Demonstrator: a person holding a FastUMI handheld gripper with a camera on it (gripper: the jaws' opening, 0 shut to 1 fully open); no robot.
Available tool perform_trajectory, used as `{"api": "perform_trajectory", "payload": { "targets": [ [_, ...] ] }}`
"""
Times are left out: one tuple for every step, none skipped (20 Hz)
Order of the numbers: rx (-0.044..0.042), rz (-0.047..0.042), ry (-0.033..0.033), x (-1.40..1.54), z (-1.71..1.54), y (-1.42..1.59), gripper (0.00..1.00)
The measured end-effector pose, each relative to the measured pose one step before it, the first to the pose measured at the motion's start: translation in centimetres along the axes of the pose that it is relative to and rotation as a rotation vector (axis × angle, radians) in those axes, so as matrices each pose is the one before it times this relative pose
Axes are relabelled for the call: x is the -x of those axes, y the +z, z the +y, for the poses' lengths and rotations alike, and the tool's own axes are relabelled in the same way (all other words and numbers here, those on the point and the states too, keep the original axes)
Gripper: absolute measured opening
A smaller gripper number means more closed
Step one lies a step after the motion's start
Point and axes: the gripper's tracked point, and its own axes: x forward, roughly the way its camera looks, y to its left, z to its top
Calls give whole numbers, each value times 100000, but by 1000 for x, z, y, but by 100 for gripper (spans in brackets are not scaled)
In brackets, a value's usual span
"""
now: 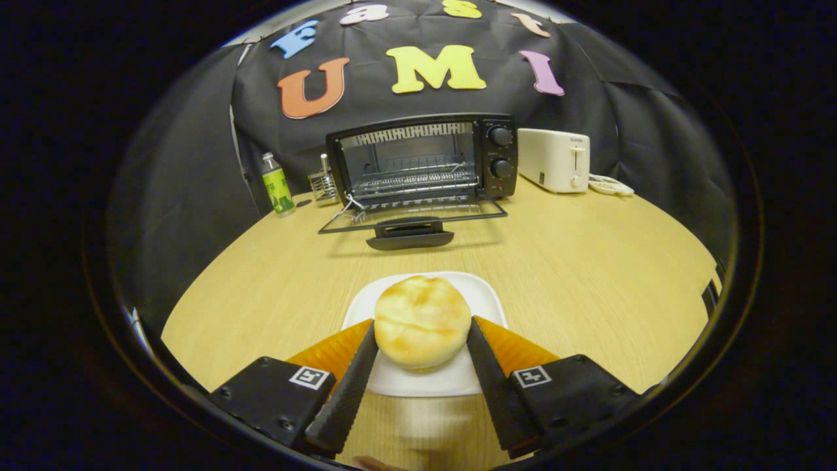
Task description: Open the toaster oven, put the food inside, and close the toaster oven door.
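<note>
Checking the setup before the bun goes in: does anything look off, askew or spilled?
Nothing stands out. The toaster oven door lies open and level, rack straight, and the bun sits whole on its plate between the gripper fingers.

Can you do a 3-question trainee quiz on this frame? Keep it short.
1. True or false: the toaster oven door is down.
2. The bun sits on: A) plate B) oven rack C) bare table
3. Fill in: the gripper fingers sit either side of the ____.

Key: 1 true; 2 A; 3 bun. Both fingers appear to touch it.
</note>
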Motion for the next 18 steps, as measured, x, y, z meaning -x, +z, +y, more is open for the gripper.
{"api": "perform_trajectory", "payload": {
  "targets": [
    [-803, -2642, 1163, 617, 403, 910, 87],
    [-948, -2354, 1677, 525, 529, 847, 87],
    [-1568, -1974, 1302, 516, 483, 885, 87],
    [-2120, -1867, 1334, 461, 350, 822, 87],
    [-2499, -1876, 1522, 353, 584, 866, 86],
    [-2303, -2178, 1800, 284, 573, 793, 87],
    [-1795, -2268, 1230, 139, 429, 799, 87],
    [-1517, -2221, 911, 50, 185, 607, 86],
    [-1517, -1274, 110, 38, 116, 468, 86],
    [-2013, -216, -591, -233, -205, 128, 86],
    [-2761, -336, 218, -283, 74, 284, 86],
    [-3006, 320, 1217, -469, 256, 314, 87],
    [-3368, -169, 2433, -638, 415, 494, 86],
    [-3436, 63, 2421, -692, 282, 517, 86],
    [-3468, -854, 2025, -821, 125, 679, 86],
    [-3165, -686, 988, -892, -169, 593, 86],
    [-2627, -438, 389, -1160, -235, 607, 86],
    [-1201, 422, 653, -1276, -247, 343, 86]
  ]
}}
